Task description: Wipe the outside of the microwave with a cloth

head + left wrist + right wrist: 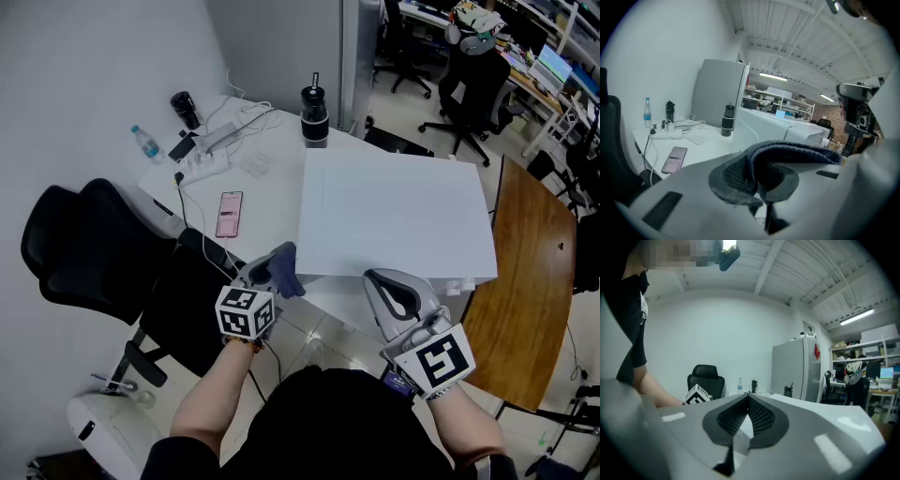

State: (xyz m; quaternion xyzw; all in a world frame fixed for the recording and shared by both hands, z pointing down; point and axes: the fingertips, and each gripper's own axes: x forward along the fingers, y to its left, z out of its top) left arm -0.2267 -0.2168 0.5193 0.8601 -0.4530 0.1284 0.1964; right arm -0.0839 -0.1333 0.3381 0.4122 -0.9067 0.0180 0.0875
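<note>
Pressing the cloth (797, 152) pinched in your left gripper (266, 272) flat on the microwave (394, 220), rub slowly, and hold your right gripper (382, 284), jaws clenched on nothing, out of the way.

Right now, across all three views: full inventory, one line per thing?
microwave: 1, white, on the white table
cloth: 1, dark blue, in the left gripper's jaws
phone: 1, pink screen, left of the microwave
power strip: 1, white, cabled, far left of the tabletop
water bottle: 1, clear, blue cap, table's left edge
flask: 1, black, by the wall
tumbler: 1, black, behind the microwave
office chair: 1, black, left of the table
wooden table: 1, brown, right
left gripper: shut on cloth
right gripper: shut, empty
</note>
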